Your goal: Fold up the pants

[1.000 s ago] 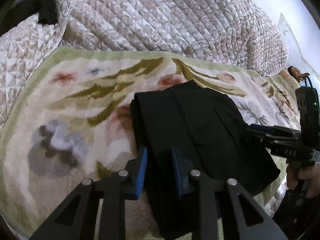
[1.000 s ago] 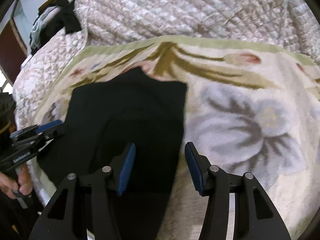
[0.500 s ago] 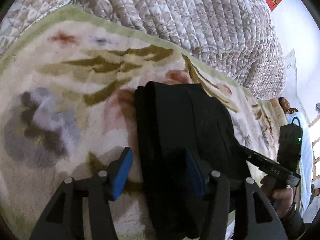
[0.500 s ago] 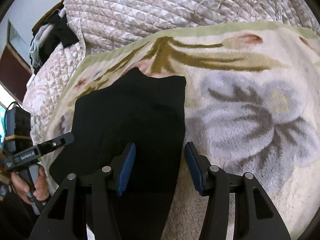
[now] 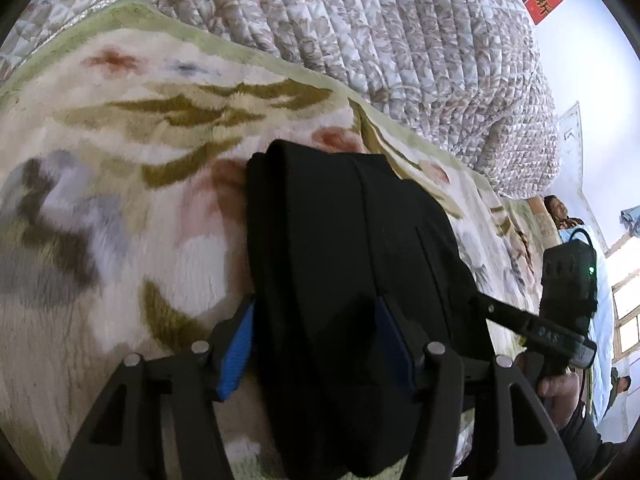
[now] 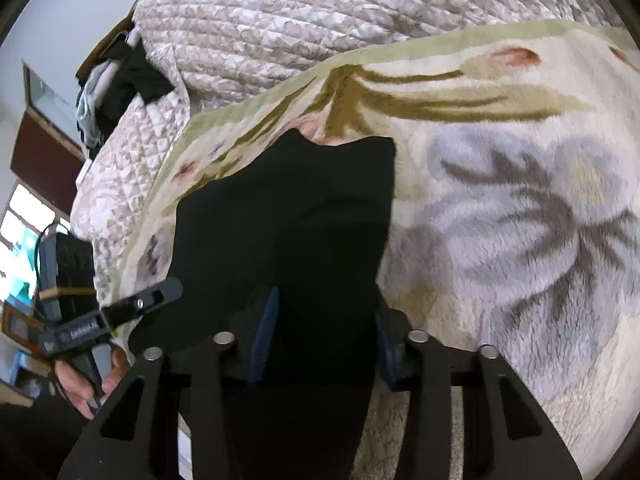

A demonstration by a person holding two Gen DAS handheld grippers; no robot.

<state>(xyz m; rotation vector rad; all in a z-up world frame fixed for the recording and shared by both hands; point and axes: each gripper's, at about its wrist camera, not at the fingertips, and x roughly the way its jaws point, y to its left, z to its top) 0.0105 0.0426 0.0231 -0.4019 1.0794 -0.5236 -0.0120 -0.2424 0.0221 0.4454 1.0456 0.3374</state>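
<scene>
Black cloth, the pants (image 5: 344, 280), lies as a thick, compact bundle on the floral fleece blanket (image 5: 120, 208) that covers the bed, with the quilted comforter (image 5: 360, 32) heaped behind it. Several layers show stacked along the bundle's left edge, so most of the folding looks done: the garment is already a short, roughly rectangular packet rather than a spread pair of legs.

The left gripper (image 5: 316, 340) straddles the near left edge of the packet, its jaws spread with the blue pads on either side of the fabric; whether they press it cannot be told. The right gripper (image 6: 324, 336) sits over the near right side, jaws likewise apart with cloth between them.

What seems left is little, in my judgement: perhaps one last fold or a squaring-up, since the far edge in the right wrist view is uneven, with one corner peaking up. A pile of other clothes (image 6: 120, 84) sits well apart at the back.
</scene>
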